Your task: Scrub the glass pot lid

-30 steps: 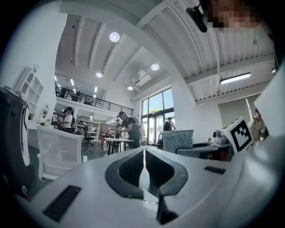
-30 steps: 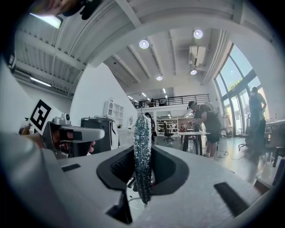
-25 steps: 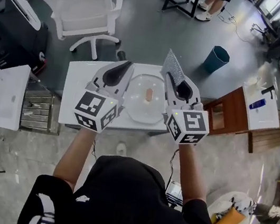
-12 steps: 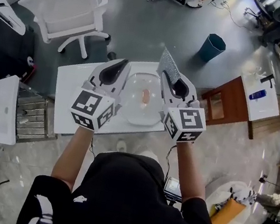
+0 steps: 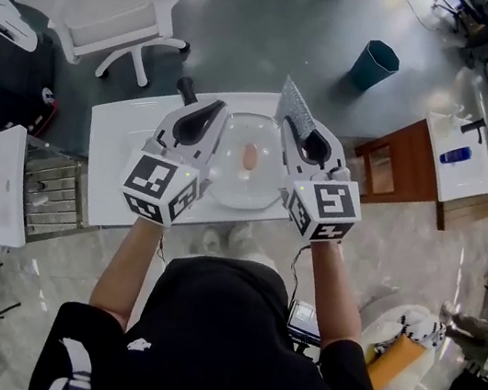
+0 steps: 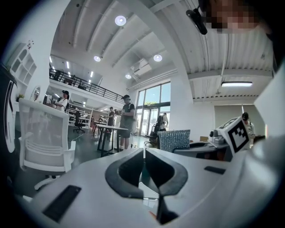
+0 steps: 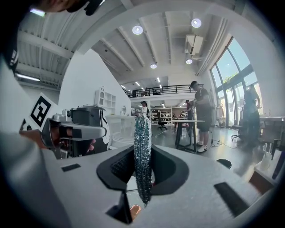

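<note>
Left gripper (image 5: 218, 110) closed tight on nothing, right gripper (image 5: 296, 133) clamping a silvery scouring pad (image 5: 297, 107), glass pot lid (image 5: 244, 182) between them on white desk (image 5: 112, 148)

Open-plan office: white swivel chair (image 5: 109, 7), high desk (image 6: 111, 129), mezzanine railing (image 6: 84, 84), tall windows (image 6: 153, 104)

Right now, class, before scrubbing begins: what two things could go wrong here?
1. The glass pot lid lies loose on the white table, and the left gripper, jaws shut, holds nothing; a push might slide the lid off.
2. The right gripper pinches the silvery scouring pad by one end, most of it standing free, so it may fold or slip under pressure.
</note>
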`<state>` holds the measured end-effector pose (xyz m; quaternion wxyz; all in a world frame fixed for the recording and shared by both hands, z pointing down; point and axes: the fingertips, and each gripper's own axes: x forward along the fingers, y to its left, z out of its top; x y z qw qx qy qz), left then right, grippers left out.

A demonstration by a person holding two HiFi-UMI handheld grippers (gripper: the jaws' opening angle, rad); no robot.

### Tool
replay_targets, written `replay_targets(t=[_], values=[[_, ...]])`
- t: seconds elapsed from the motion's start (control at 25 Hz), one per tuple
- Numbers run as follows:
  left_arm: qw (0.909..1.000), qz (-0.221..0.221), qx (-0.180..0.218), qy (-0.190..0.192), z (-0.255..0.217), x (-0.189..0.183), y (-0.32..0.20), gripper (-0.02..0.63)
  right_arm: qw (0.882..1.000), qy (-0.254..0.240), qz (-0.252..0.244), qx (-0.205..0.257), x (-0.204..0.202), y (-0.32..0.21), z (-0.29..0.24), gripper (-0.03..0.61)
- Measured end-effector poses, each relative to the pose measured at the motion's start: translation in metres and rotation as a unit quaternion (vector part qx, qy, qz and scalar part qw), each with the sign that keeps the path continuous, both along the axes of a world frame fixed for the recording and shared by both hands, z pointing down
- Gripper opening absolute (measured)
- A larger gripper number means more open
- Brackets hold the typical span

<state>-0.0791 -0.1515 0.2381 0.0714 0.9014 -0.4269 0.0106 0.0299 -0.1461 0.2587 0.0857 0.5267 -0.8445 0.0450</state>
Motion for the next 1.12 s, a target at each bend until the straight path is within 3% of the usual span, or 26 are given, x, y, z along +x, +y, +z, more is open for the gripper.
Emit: replay_targets(t=[0.24, 0.44, 0.68, 1.12], values=[[0.9995, -0.010, -0.029, -0.006, 0.028, 0.013, -0.017, 0.011, 1.000, 0.008, -0.012, -0.025, 0.016, -0.018, 0.022, 0.069], [0.9976, 0.013, -0.061, -0.030, 0.060, 0.027, -0.023, 0.011, 0.999, 0.011, -0.022, -0.049, 0.026, -0.031, 0.047, 0.069], [0.9913, 0.037, -0.103, -0.073, 0.111, 0.035, -0.019, 0.011, 0.996, 0.020, -0.037, -0.084, 0.031, -0.040, 0.087, 0.069], [0.9796, 0.039, -0.173, -0.094, 0.187, 0.030, -0.002, 0.012, 0.989, 0.032, -0.061, -0.133, 0.025, -0.051, 0.142, 0.069]])
